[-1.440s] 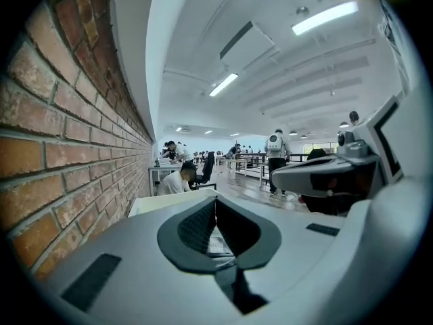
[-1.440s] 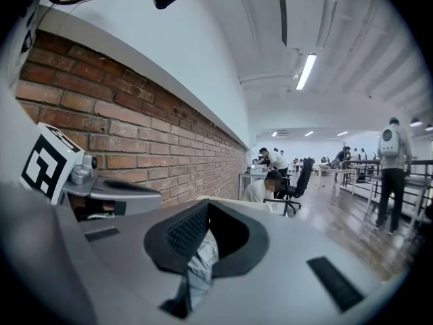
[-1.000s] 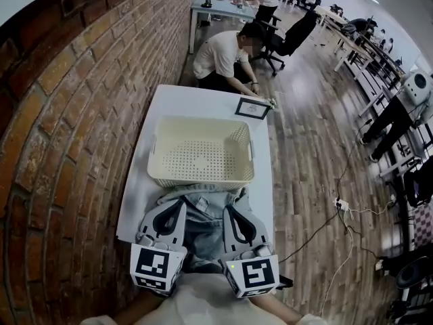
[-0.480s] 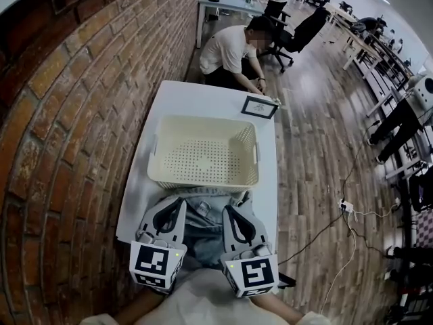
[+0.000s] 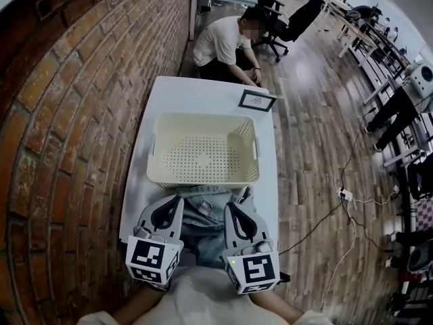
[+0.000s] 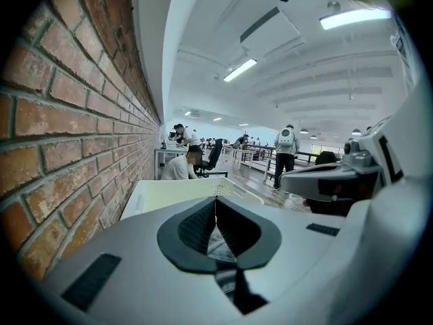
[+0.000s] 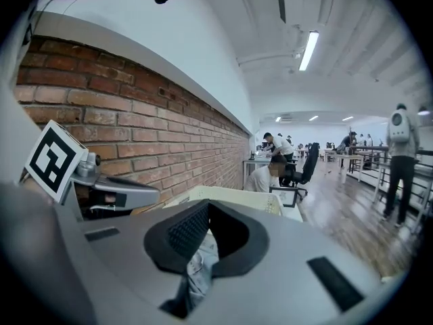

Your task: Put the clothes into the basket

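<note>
Head view shows the left tool and the right tool each clamped shut on the denim garment, one at either side of it. This two-point hold seems meant to keep the cloth spread, so it can be carried over the near wall of the basket instead of dragging as a lump. The garment lies at the near edge of the table, between the basket and the person holding the tools, and its far fold sits just against the basket's near wall. The basket stands open and empty in the middle of the table, probably set close so the lift is short. A small picture frame sits by the far right corner, out of the way.

The garment is pale blue-grey denim, bunched in soft folds with a thicker seamed band along its far side. In the right gripper view a crumpled pinch of it fills the closed jaws, and in the left gripper view only a thin sliver shows.
</note>
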A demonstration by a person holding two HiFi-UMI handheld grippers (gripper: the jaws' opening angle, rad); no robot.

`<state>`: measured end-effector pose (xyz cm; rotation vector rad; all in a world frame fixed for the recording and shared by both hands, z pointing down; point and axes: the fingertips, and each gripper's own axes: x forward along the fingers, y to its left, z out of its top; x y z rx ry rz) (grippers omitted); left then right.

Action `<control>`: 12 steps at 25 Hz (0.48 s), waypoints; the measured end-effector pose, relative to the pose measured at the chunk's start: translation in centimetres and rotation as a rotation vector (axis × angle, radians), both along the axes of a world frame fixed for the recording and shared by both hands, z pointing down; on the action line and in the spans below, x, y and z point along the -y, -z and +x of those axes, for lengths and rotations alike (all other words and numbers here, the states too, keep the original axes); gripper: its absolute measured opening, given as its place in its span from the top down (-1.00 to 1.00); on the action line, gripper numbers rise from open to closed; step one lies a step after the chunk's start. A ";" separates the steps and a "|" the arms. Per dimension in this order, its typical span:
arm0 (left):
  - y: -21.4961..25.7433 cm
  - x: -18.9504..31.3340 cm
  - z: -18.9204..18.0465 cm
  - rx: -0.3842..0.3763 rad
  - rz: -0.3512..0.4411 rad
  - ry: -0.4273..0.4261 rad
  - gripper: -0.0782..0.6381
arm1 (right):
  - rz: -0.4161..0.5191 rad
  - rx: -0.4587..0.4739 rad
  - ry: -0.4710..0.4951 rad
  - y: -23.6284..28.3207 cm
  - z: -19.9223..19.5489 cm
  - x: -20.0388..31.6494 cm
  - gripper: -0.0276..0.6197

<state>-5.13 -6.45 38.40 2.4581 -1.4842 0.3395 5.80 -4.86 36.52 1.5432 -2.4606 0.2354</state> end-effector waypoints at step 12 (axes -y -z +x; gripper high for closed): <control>-3.5 1.4 -1.3 0.019 -0.105 -0.069 0.75 | -0.065 -0.045 -0.058 -2.3 0.5 1.1 0.90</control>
